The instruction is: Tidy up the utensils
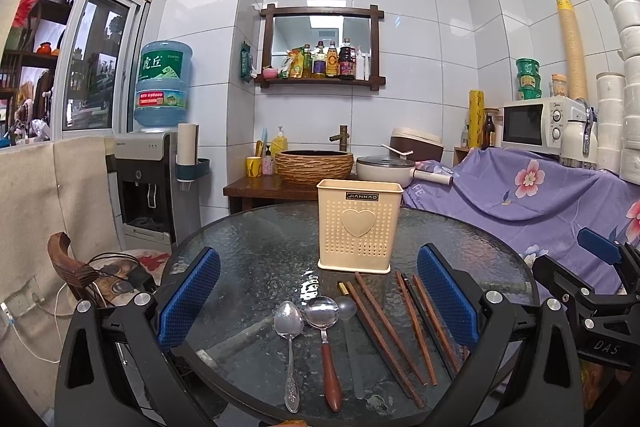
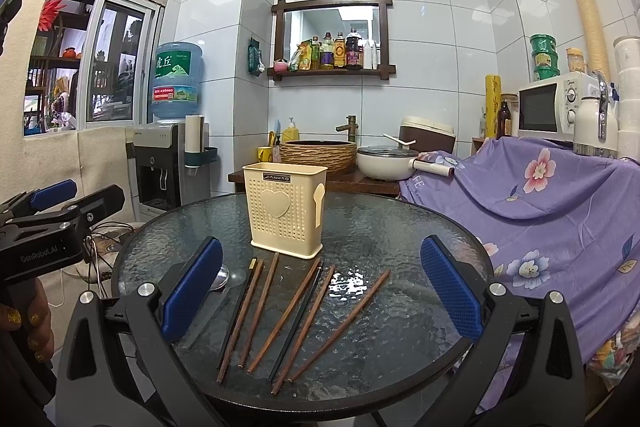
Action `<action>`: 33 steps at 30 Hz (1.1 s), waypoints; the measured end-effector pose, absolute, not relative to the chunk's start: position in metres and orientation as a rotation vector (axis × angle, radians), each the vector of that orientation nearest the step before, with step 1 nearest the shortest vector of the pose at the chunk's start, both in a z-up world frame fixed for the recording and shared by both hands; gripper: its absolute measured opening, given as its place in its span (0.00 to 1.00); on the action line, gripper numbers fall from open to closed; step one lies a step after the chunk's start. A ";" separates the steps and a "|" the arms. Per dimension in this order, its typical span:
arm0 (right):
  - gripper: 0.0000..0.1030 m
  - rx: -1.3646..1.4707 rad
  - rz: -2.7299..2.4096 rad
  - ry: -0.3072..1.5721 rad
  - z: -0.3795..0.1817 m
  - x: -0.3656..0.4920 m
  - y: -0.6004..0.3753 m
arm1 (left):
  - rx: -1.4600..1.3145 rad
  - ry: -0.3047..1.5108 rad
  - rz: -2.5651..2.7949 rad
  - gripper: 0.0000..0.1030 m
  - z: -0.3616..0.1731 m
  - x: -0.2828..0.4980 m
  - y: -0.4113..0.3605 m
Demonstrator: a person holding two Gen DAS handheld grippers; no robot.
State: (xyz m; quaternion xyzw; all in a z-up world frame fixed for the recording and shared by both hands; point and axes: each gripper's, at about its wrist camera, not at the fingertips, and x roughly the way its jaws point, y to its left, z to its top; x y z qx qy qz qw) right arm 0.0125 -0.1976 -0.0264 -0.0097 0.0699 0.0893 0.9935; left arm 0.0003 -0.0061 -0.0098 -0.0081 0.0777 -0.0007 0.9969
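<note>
A cream perforated utensil holder (image 1: 359,225) with a heart stands upright on the round glass table (image 1: 260,251); it also shows in the right wrist view (image 2: 285,211). In front of it lie a steel spoon (image 1: 289,331), a wooden-handled spoon (image 1: 325,331), a clear plastic spoon (image 1: 347,311) and several brown and black chopsticks (image 1: 400,331), also in the right wrist view (image 2: 288,315). My left gripper (image 1: 318,299) is open above the spoons and holds nothing. My right gripper (image 2: 320,299) is open above the chopsticks and holds nothing.
A purple floral cloth (image 2: 552,195) covers furniture right of the table. A water dispenser (image 1: 148,183) stands at the left. Behind the table a wooden counter holds a woven basin (image 1: 314,167) and a white pot (image 1: 380,167). A microwave (image 2: 556,107) sits at the far right.
</note>
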 end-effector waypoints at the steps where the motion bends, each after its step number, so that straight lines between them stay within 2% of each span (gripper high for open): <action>1: 0.95 -0.020 0.178 0.139 -0.027 0.013 -0.197 | -0.016 0.156 0.000 0.94 -0.009 0.001 -0.006; 33: 0.95 -0.014 0.177 0.146 -0.031 0.017 -0.201 | -0.018 0.162 -0.003 0.94 -0.014 0.001 -0.008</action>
